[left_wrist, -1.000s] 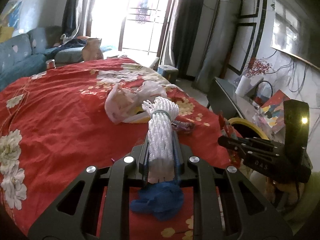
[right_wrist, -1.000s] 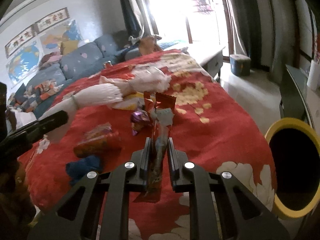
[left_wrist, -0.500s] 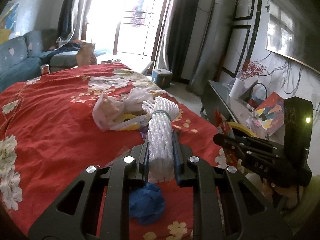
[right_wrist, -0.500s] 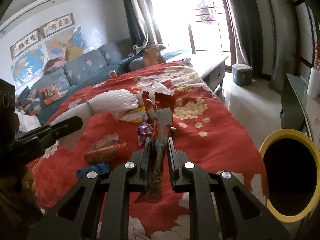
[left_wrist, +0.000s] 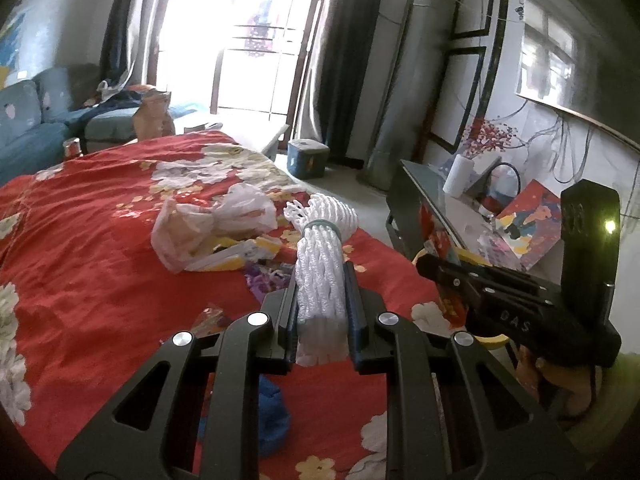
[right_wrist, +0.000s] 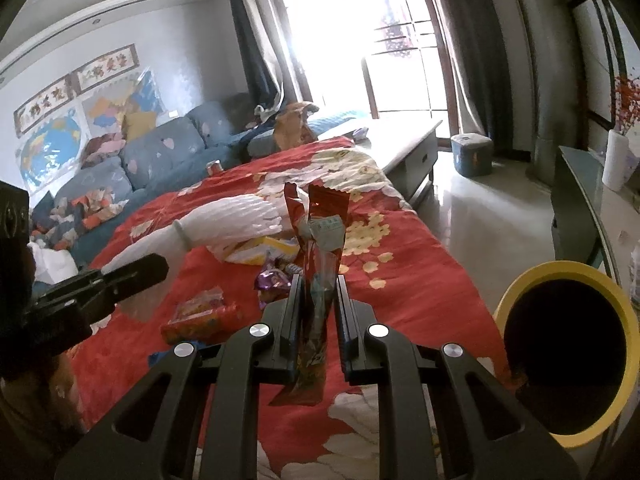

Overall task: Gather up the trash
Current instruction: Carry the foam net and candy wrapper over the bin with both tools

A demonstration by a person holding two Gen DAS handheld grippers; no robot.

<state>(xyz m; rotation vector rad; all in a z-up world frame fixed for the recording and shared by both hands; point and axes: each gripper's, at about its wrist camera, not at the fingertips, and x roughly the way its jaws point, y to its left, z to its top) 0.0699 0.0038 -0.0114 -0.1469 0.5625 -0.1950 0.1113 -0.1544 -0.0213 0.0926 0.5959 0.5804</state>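
My left gripper (left_wrist: pixel 322 280) is shut on a white foam net sleeve (left_wrist: pixel 322 272) and holds it above the red flowered cloth (left_wrist: pixel 92 248). My right gripper (right_wrist: pixel 318 284) is shut on a red snack wrapper (right_wrist: pixel 320 248) held upright. The right gripper also shows at the right of the left wrist view (left_wrist: pixel 432 268), the left one at the left of the right wrist view (right_wrist: pixel 156 266). A yellow-rimmed trash bin (right_wrist: pixel 568 352) stands to the right of the cloth, low beside my right gripper.
On the cloth lie a crumpled clear plastic bag (left_wrist: pixel 208 228), a yellow packet (left_wrist: pixel 240 254), a purple wrapper (right_wrist: pixel 274 280), a red snack packet (right_wrist: pixel 204 316) and a blue wad (left_wrist: pixel 272 416). A dark glass side table (left_wrist: pixel 432 200) stands right, a blue sofa (right_wrist: pixel 160 160) behind.
Both grippers have lifted and drawn back a little, each keeping its item. The view has swung right, and the bin sits nearer the right gripper.
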